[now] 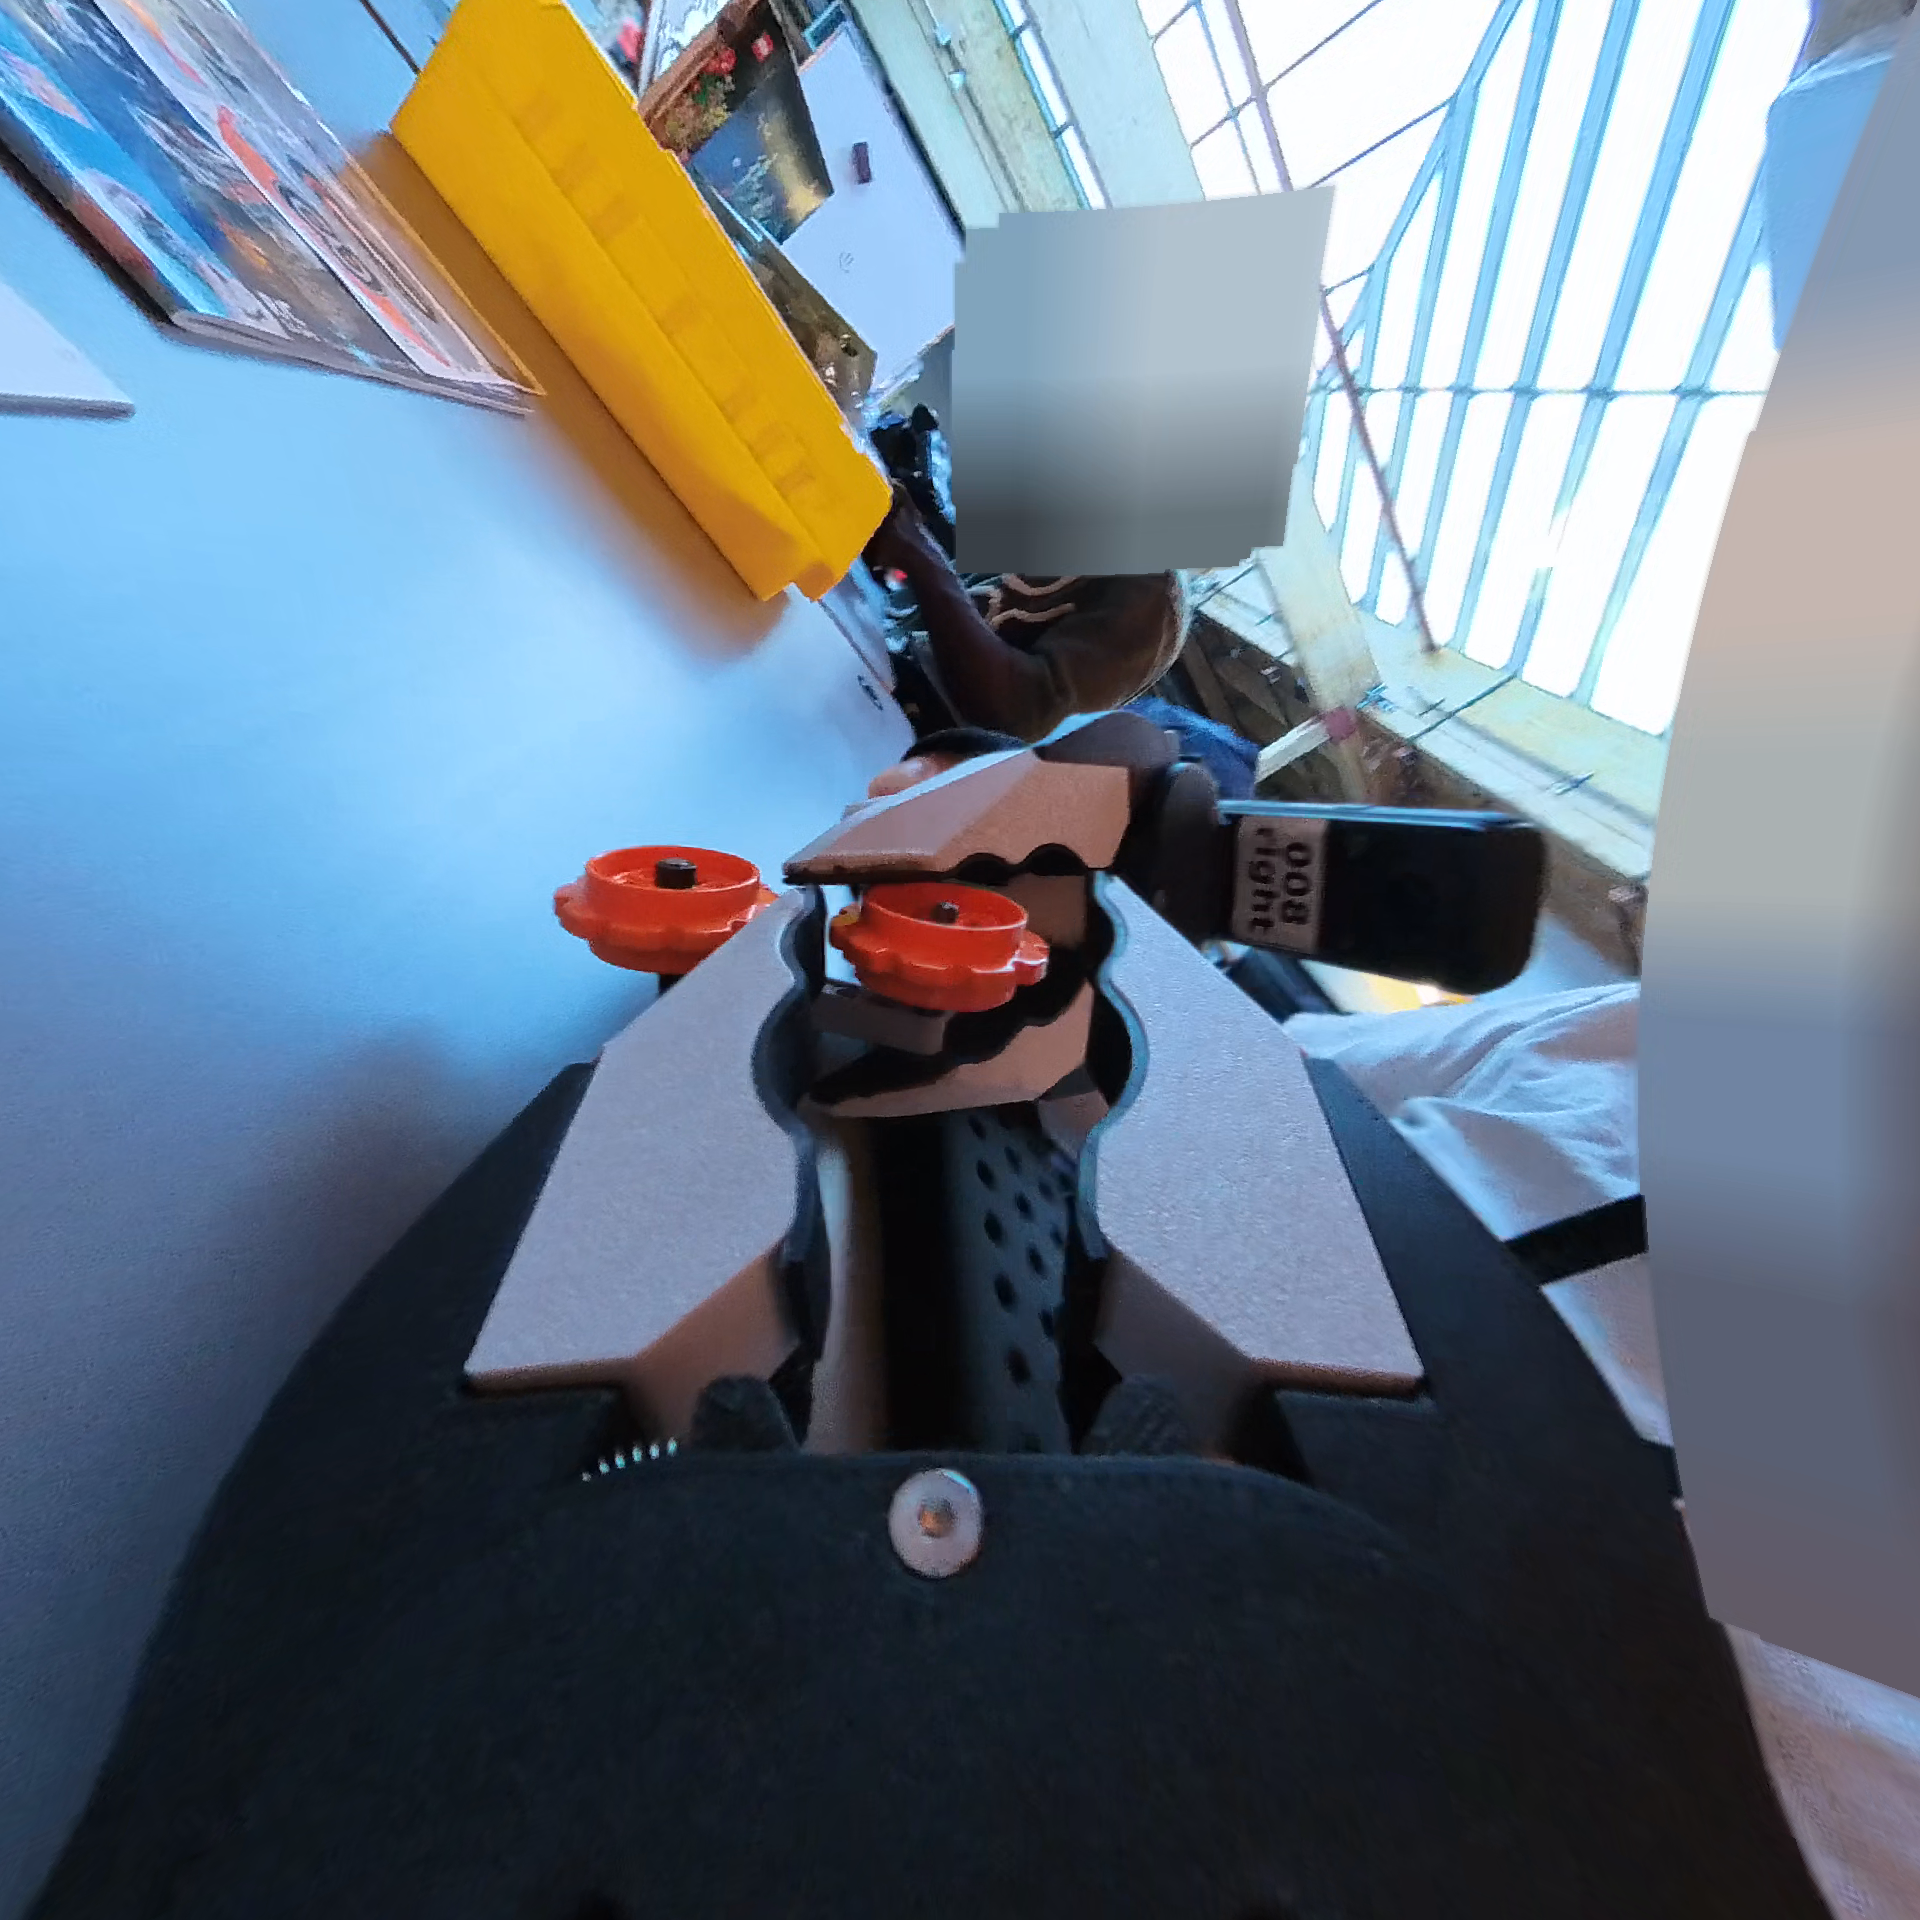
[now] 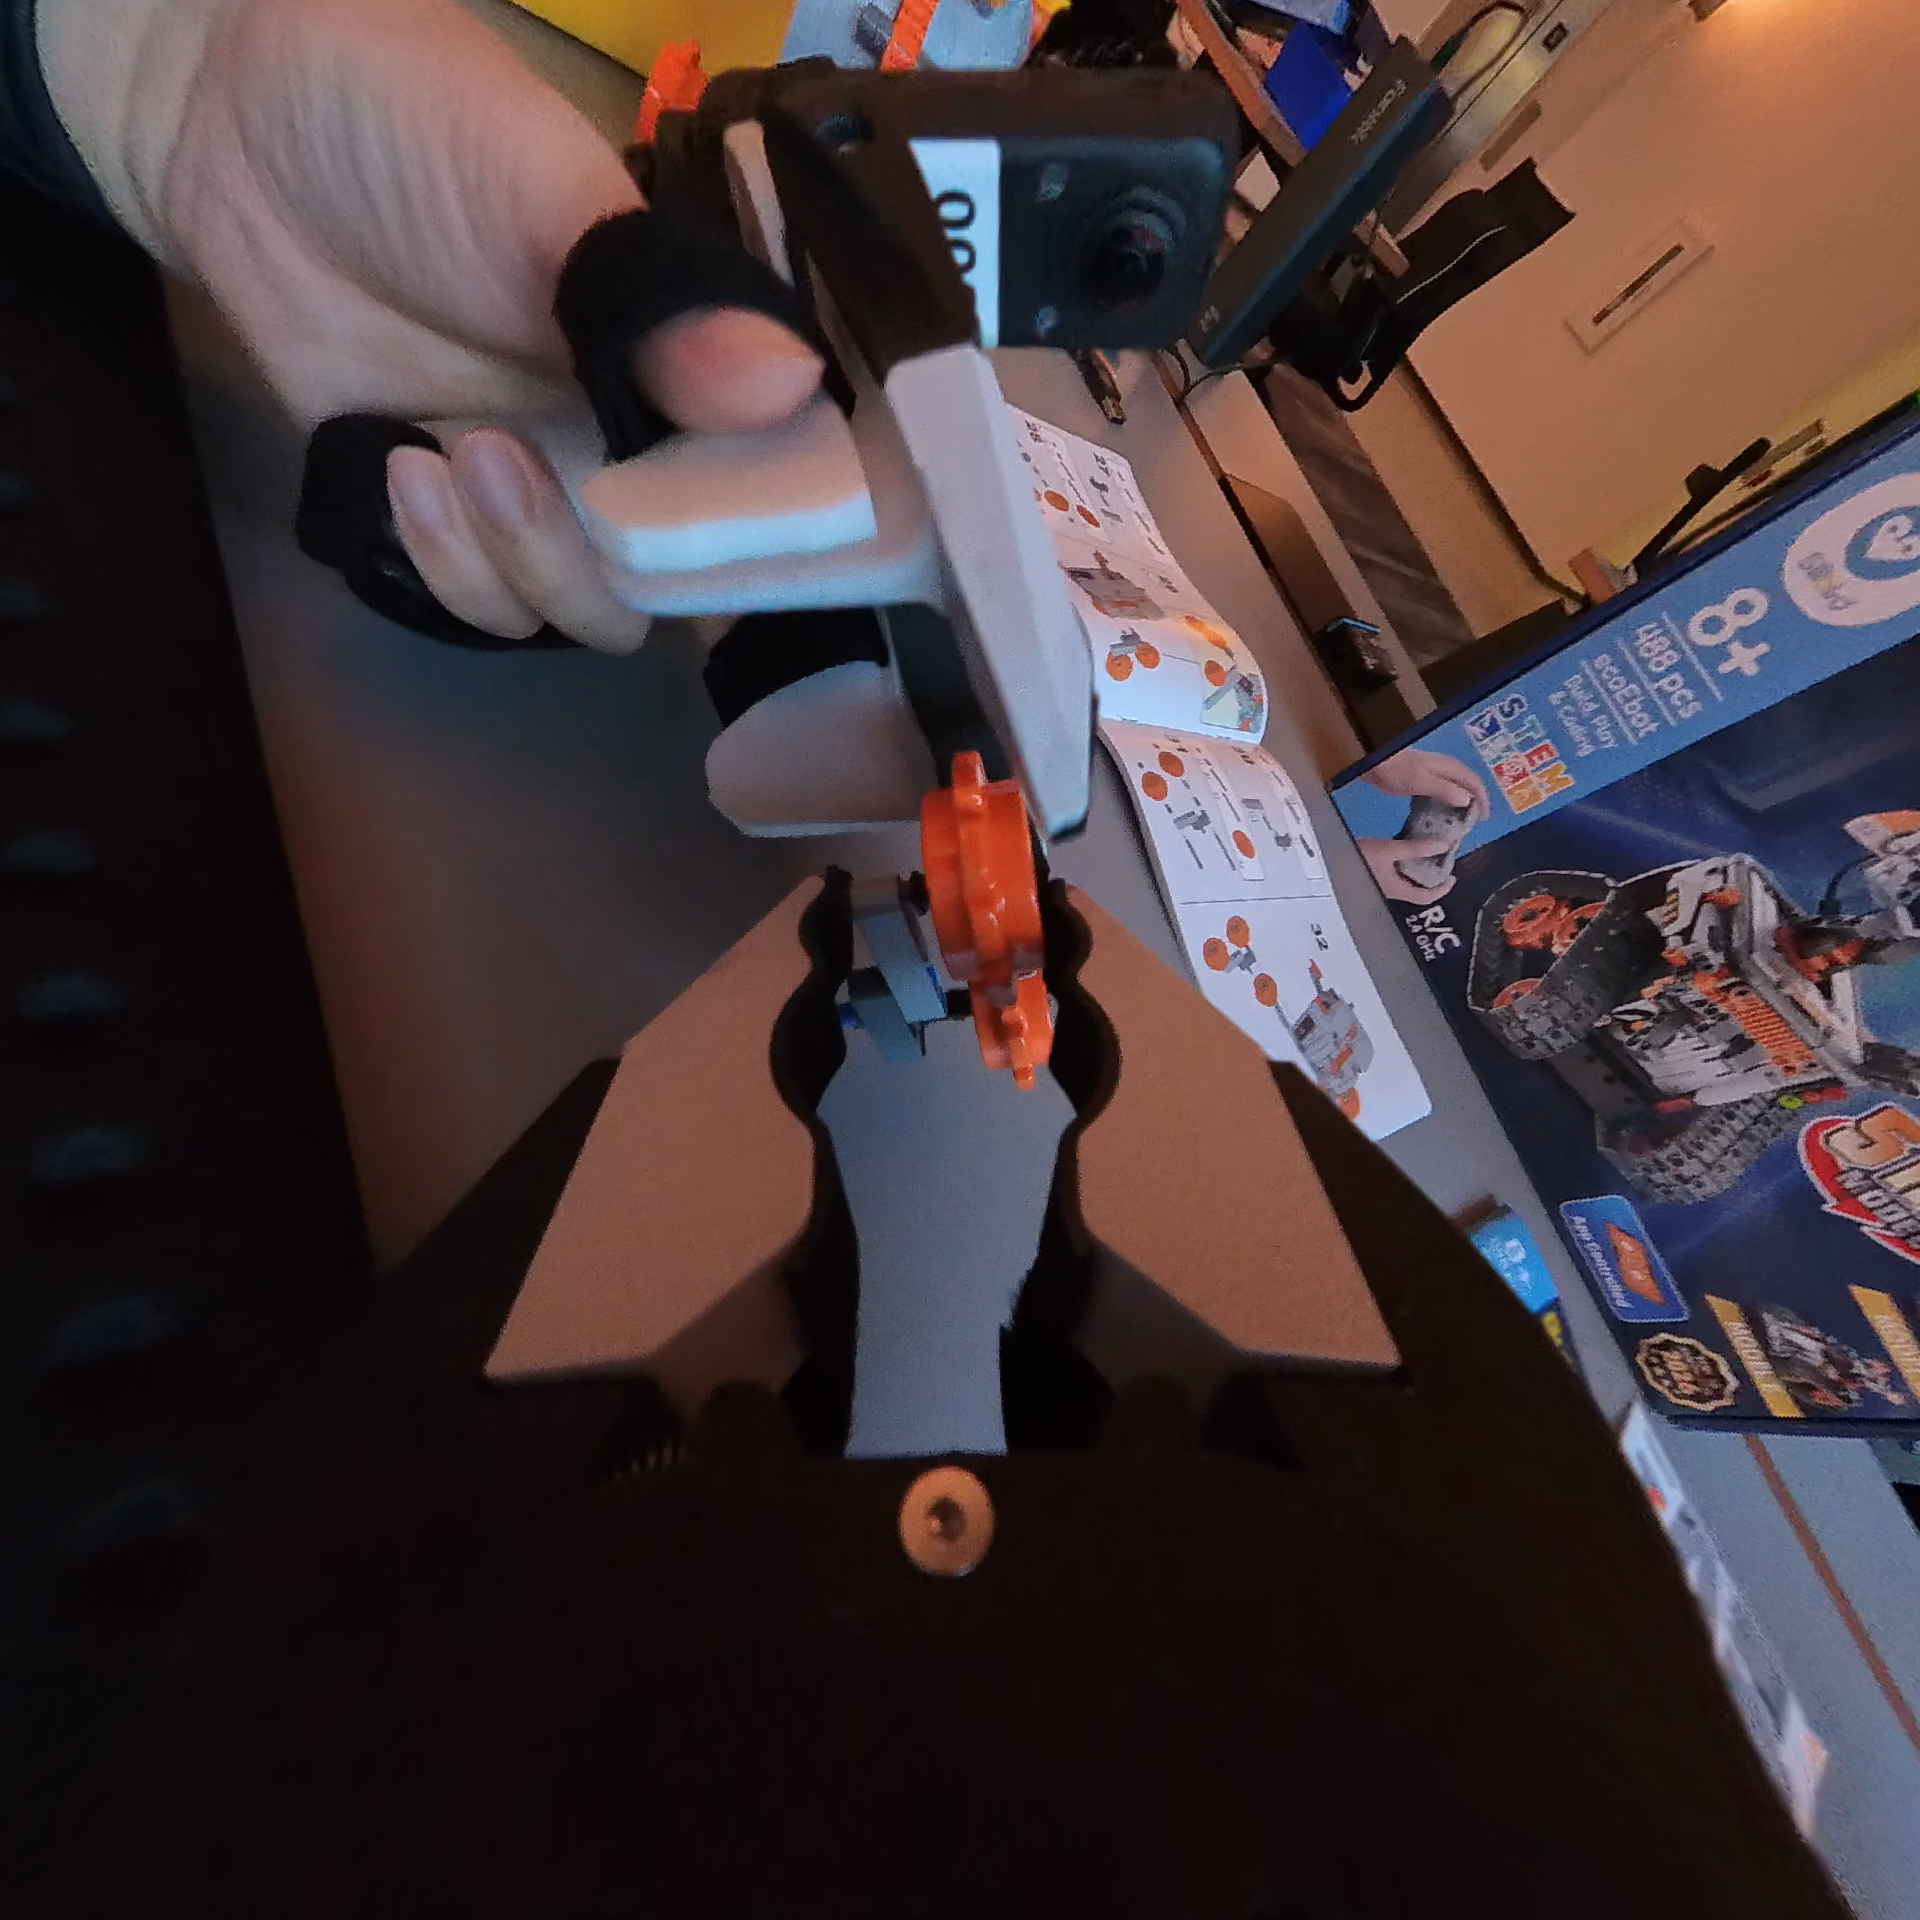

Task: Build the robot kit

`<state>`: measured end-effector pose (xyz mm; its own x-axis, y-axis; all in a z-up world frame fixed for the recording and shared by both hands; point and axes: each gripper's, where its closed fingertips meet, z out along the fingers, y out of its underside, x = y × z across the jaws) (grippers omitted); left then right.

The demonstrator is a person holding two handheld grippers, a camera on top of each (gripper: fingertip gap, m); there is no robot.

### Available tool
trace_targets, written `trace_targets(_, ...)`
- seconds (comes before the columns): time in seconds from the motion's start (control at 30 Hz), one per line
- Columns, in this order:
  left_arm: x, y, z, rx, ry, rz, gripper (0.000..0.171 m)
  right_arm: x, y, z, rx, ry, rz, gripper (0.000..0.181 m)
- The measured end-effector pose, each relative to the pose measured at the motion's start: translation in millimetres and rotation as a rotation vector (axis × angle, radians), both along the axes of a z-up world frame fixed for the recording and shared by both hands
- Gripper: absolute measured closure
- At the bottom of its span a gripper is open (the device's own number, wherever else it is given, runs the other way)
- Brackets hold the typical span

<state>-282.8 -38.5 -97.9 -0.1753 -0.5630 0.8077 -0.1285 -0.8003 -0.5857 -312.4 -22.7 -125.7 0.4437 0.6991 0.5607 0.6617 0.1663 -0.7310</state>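
Both grippers meet at mid-frame on one small toy assembly of orange sprocket wheels (image 1: 940, 943) and grey beam (image 2: 891, 971): left gripper (image 1: 951, 935) and right gripper (image 2: 935, 971) each clamped on it, above the grey table (image 1: 312, 727), beside an instruction booklet (image 2: 1247, 831)

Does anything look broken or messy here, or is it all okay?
Nothing looks broken or spilled. Both tongs meet around one small piece with orange gear wheels on a grey part; the left tongs and right tongs pinch it together. The booklet lies open beside the toy box.
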Motion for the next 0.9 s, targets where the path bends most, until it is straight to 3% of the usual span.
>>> trace_targets(0.1,2,-2,-9,0.178,0.088,0.034,0.132,-1,1,-4,0.06,-0.069,-0.003,0.144)
trace_targets(0.23,2,-7,-2,0.332,0.072,0.048,0.132,1,2,6,0.134,-0.066,-0.017,0.143)
trace_targets(0.77,4,-11,-8,0.511,0.133,0.114,0.134,4,-4,2,0.17,-0.158,-0.089,0.143)
trace_targets(0.9,5,-10,-9,0.481,0.138,0.125,0.134,5,-5,-1,0.126,-0.136,-0.093,0.144)
